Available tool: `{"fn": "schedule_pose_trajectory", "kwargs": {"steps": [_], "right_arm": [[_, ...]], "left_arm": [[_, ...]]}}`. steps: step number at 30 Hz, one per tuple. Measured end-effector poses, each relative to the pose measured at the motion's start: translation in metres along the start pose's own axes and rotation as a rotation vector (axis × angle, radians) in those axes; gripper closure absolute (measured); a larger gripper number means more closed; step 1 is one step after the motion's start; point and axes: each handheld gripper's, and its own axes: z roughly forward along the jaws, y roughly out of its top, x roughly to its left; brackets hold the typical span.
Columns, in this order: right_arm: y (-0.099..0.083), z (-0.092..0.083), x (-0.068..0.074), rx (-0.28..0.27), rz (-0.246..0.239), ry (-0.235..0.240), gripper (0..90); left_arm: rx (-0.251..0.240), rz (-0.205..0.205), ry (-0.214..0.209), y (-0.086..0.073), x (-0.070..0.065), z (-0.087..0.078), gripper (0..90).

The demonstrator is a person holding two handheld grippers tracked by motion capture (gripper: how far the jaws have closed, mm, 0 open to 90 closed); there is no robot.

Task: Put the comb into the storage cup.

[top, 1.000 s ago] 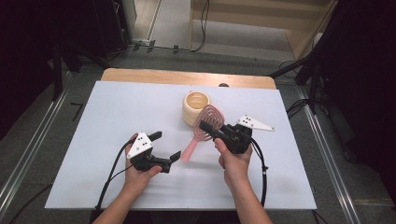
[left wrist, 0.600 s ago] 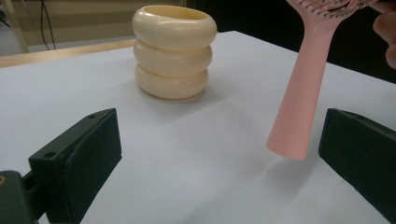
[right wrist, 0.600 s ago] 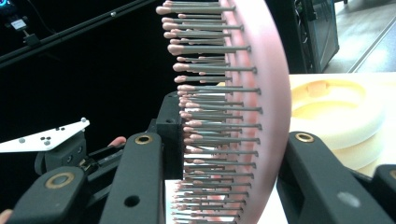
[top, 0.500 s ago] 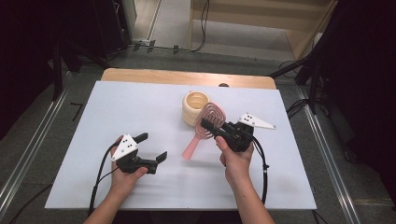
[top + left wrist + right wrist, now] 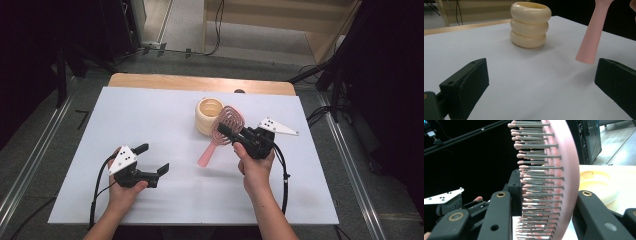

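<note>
**Pink hairbrush held up in the right claw, left claw empty**

The right claw (image 5: 226, 131) is clamped on the head of a pink plastic hairbrush with grey, pink-tipped bristles (image 5: 225, 131). In the right gripper view the bristle face (image 5: 541, 182) stands between the jaws, one jaw pressing into the bristles, the other on the curved back. The brush's handle (image 5: 592, 37) slopes down from that claw, and its end sits just above or on the white surface (image 5: 150, 115); I cannot tell whether it touches. Just beyond the right claw stands a cream, ribbed, ring-stacked cup (image 5: 209, 115), upright and open at the top.

The left claw (image 5: 152, 160) is spread wide with nothing between its jaws, low over the surface, well apart from the right claw; the handle's end lies just ahead of it, near one jaw.

Risks, as I judge them: the grip bears on springy bristles, so the brush could twist or slip out if swung. The head is close to the cup, and a careless tilt could knock the cup over. A hurried close by the left claw could miss the tapered handle.

No brand, label or writing can be read on anything.
</note>
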Motion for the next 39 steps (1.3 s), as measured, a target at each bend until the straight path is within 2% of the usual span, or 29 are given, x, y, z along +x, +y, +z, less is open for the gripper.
{"fn": "schedule_pose_trajectory", "kwargs": {"steps": [12, 39], "right_arm": [[0.006, -0.003, -0.006, -0.014, -0.004, -0.013, 61.8], [0.025, -0.007, -0.014, -0.036, -0.031, -0.040, 61.9]], "left_arm": [[-0.005, -0.011, 0.043, -0.004, 0.012, -0.019, 0.0], [-0.011, -0.024, 0.097, -0.011, 0.031, -0.049, 0.0]]}}
